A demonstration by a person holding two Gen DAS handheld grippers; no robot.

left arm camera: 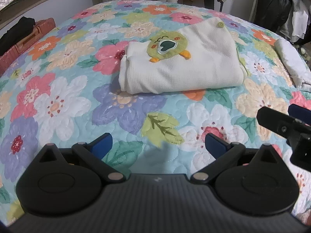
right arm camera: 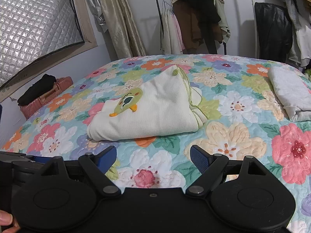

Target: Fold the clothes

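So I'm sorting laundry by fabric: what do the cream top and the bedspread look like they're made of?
The cream top looks like waffle-knit cotton, matte, going by its fine grid texture; the duck patch looks fuzzy. The floral bedspread appears to be quilted printed fabric, with stitched, puffed outlines. Fibre content can't be confirmed.

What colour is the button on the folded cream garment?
Light green button, clearest in the left wrist view.

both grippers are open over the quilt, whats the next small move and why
Probably hold both back. The cream waffle-knit garment with the green bird patch already lies folded on the floral quilt, and the left gripper and right gripper are open, empty, short of it.
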